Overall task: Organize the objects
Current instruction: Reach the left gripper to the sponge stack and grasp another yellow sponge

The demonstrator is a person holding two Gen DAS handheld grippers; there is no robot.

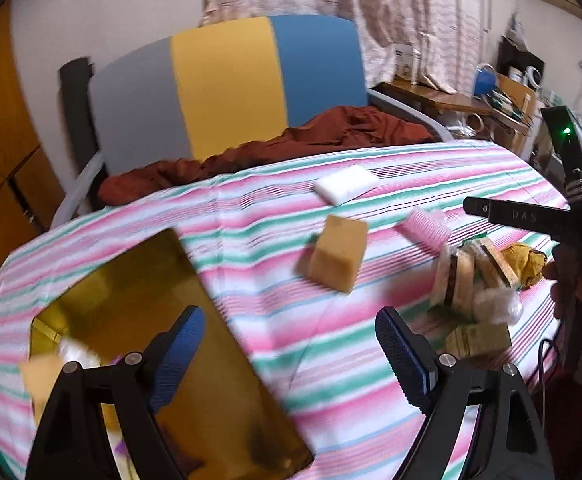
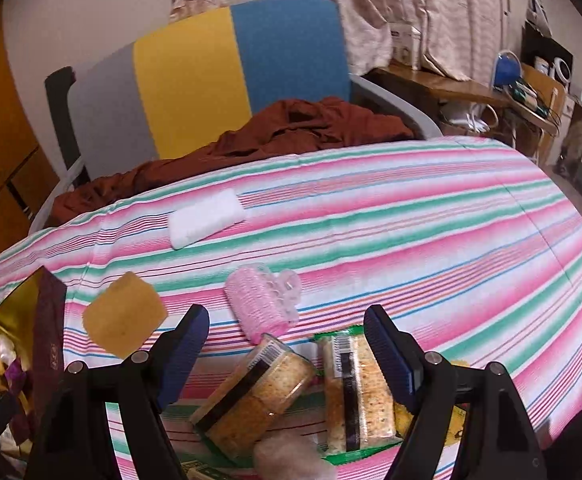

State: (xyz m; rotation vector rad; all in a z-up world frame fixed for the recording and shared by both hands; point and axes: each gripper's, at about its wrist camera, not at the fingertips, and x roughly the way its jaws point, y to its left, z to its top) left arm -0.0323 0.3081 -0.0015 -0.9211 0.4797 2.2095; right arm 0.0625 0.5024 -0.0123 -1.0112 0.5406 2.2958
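Observation:
On a striped cloth lie a tan block (image 1: 337, 258) (image 2: 125, 318), a white pad (image 1: 347, 184) (image 2: 207, 218), a pink hair roller (image 1: 425, 228) (image 2: 261, 306) and cracker packs (image 1: 471, 276) (image 2: 257, 394). A gold-lined box (image 1: 179, 320) (image 2: 49, 332) stands at the left and holds small items. My left gripper (image 1: 289, 354) is open and empty, hovering over the box's right edge. My right gripper (image 2: 287, 356) is open and empty, just above the cracker packs, and shows at the right of the left wrist view (image 1: 531, 216).
A chair (image 1: 227, 84) (image 2: 211, 68) with grey, yellow and blue panels stands behind the table, with a rust-red cloth (image 1: 275, 148) (image 2: 251, 140) on its seat. A cluttered wooden desk (image 2: 491, 92) is at the back right. A white fluffy wad (image 2: 291, 460) lies near the packs.

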